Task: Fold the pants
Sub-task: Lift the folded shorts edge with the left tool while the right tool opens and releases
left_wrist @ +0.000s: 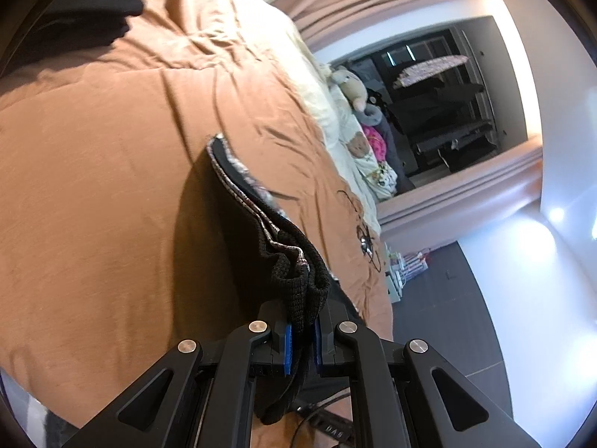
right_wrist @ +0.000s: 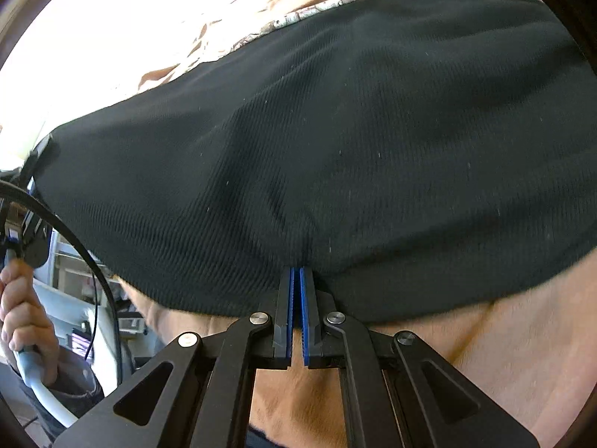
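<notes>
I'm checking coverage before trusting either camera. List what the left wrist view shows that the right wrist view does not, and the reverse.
Only the left wrist view: the left gripper shut on a bunched black edge of the pants, stuffed toys at the bed's far side, a dark doorway and grey floor.

Only the right wrist view: the right gripper shut on the pants' near edge, the cloth spread wide, and a hand on a pale handle beside a black cable.

Both: the black pants and the brown bedcover.

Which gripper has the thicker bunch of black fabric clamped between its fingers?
The left gripper: a bunched wad of the black pants fills its fingers. The right gripper pinches only a thin edge.
</notes>
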Available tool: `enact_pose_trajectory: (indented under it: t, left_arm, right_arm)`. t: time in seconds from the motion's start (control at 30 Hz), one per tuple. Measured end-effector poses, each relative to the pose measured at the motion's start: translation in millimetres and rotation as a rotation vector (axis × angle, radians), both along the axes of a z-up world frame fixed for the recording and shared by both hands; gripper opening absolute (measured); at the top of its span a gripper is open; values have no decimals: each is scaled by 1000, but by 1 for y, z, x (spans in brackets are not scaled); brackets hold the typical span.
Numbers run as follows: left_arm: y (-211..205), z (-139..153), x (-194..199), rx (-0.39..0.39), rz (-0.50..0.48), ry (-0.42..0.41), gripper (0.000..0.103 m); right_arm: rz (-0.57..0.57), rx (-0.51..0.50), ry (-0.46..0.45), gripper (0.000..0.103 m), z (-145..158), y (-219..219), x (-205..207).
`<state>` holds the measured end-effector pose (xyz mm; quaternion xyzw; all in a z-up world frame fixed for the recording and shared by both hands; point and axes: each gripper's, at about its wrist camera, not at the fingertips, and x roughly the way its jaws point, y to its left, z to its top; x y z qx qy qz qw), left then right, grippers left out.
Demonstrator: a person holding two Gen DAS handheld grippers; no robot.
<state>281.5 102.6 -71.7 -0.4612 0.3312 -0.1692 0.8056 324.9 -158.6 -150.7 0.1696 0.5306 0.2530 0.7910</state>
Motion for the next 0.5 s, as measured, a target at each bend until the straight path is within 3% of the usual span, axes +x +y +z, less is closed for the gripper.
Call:
enact_pose_trajectory:
  t: [0.17,0.33,0.37,0.4,0.43,0.5]
  left_arm:
    - [-15,20,7,12,-45,-38,8]
    - [-34,43,16,27,-84,-78,8]
    - [-39,48,18,32,-95,-86,8]
    - [-45,53,20,37,-109,-95,8]
    - [-52,58,22,42,-123,-103,8]
    - [-63,64,28,48,-145,-114,8]
  right_arm:
    - [4,37,-19,0,9,-20,-8]
    - [-27,59,-93,3,30,-63,-18]
    - [-39,59,-102,8,32,-70,-21]
    - [-65,54,-119,28,36,-81,-24]
    - [-83,54,-133,55,38,-88,-27]
    - [-120,66,-168,71,45,-104,-34]
